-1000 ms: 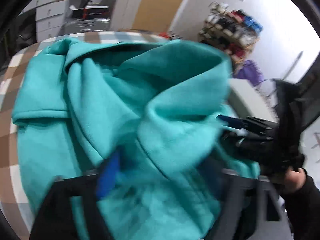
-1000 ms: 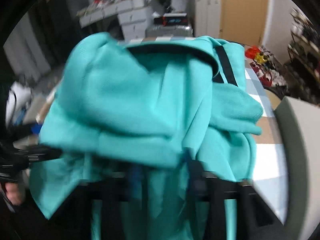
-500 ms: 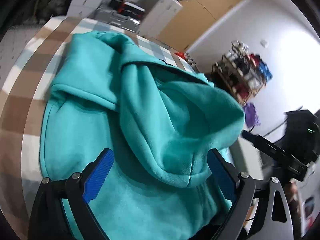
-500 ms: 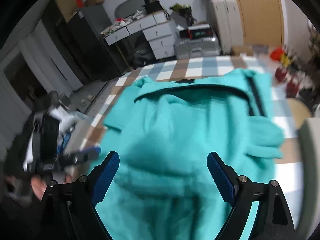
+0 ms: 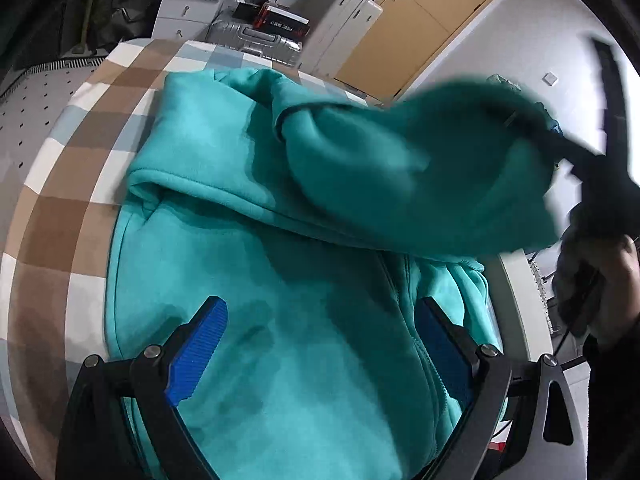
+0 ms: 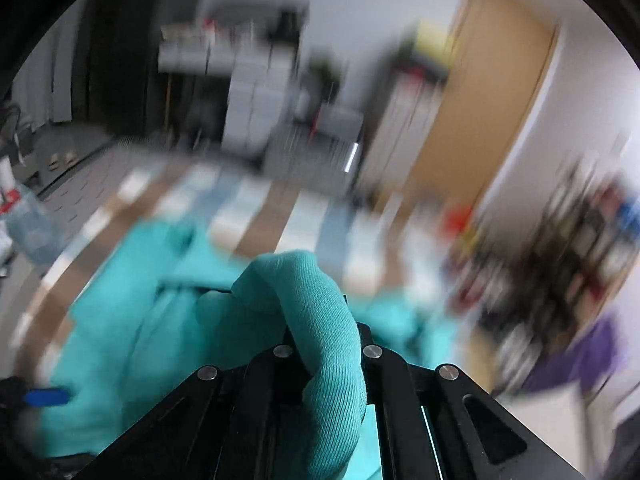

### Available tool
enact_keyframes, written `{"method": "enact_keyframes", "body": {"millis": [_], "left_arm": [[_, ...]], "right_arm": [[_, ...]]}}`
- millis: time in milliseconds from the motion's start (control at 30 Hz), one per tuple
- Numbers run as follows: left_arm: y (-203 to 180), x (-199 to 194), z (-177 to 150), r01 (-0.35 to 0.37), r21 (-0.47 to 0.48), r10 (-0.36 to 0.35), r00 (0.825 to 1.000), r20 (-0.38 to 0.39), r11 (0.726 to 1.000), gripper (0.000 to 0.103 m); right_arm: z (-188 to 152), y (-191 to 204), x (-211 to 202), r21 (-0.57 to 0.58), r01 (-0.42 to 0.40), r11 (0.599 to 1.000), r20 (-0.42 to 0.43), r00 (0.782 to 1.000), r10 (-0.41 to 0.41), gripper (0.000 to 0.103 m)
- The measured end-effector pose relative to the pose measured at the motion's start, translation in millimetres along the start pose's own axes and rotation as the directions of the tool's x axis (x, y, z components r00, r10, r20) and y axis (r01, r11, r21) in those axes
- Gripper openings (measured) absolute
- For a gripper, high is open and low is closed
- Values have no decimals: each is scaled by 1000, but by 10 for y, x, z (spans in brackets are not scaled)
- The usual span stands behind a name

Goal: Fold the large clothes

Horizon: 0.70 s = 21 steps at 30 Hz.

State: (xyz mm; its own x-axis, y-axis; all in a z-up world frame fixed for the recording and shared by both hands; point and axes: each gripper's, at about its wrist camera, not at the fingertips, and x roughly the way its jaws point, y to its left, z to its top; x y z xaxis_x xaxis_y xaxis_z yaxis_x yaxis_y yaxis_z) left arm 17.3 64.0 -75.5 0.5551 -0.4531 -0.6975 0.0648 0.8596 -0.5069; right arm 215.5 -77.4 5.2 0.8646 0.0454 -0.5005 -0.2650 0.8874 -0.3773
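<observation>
One teal hoodie [image 5: 304,264] lies on checked table [image 5: 60,200], ribbed cuff [image 6: 316,320] clamped in right gripper [image 6: 326,344] at 2 o'clock, left gripper [image 5: 320,344] gaping empty above the body; sleeve best laid flat across the chest.

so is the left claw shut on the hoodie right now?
No, the left claw is wide open, its blue pads apart above the teal hoodie.
</observation>
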Motion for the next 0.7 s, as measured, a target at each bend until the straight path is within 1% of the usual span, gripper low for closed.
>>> {"method": "enact_keyframes", "body": {"millis": [33,67,133,167,233,267,300,333,367,400,433,467,500,533,600,633,667,700], "left_arm": [[1,-10,-3,-3,0,3,1000,5,1000,92],[7,-19,-7,-7,-2,7,1000,8,1000,92],[9,-41,-13,-13,-8,13,1000,15,1000,92],[8,-53,-18,-16,-9,16,1000,17,1000,92],[10,-71,-20,-21,-10,21,999,29,1000,92],[10,-74,-21,-24,-9,25,999,31,1000,92],[13,-70,-21,-29,-9,29,999,32,1000,92],[12,-64,-24,-31,-8,31,999,32,999,92],[8,-52,-28,-32,-4,33,999,29,999,92],[-2,-41,-31,-36,-1,36,999,26,999,92],[-14,-27,-38,-40,2,40,999,23,999,92],[-27,-13,-38,-42,6,42,999,21,999,92],[-53,11,-38,-42,14,42,999,15,999,92],[-81,29,-30,-40,24,40,999,12,999,92],[-149,57,-9,-28,33,27,999,16,999,92],[-207,83,11,-12,48,11,1000,16,999,92],[-270,116,35,9,66,-10,1000,9,998,92],[-356,158,64,34,87,-34,999,1,996,92]], "right_arm": [[-46,45,-81,-27,22,999,69,997,-20,5],[-176,110,-92,-42,4,999,76,997,-1,5],[-446,252,27,-53,-60,997,1,998,61,5],[-635,329,129,-56,-99,993,-56,994,96,5],[-1033,499,298,-45,-168,985,-160,974,159,6],[-1250,579,403,-14,-236,972,-236,945,226,8],[-1381,603,455,14,-255,967,-276,928,249,10],[-1456,580,447,43,-258,965,-281,924,259,14],[-1515,505,441,117,-277,954,-278,913,299,17],[-1540,412,429,198,-306,931,-280,893,353,24],[-1565,301,416,293,-343,893,-272,865,422,37],[-1576,179,388,388,-383,838,-249,832,496,43],[-1589,50,314,464,-411,785,-200,814,545,50],[-1601,-46,234,503,-419,756,-164,812,560,59],[-1656,-219,37,569,-434,699,-75,819,569,70],[-1694,-287,-76,591,-442,674,-24,826,563,70],[-1722,-313,-151,607,-448,656,11,831,557,71],[-1774,-351,-227,626,-458,632,52,833,552,75]]}}
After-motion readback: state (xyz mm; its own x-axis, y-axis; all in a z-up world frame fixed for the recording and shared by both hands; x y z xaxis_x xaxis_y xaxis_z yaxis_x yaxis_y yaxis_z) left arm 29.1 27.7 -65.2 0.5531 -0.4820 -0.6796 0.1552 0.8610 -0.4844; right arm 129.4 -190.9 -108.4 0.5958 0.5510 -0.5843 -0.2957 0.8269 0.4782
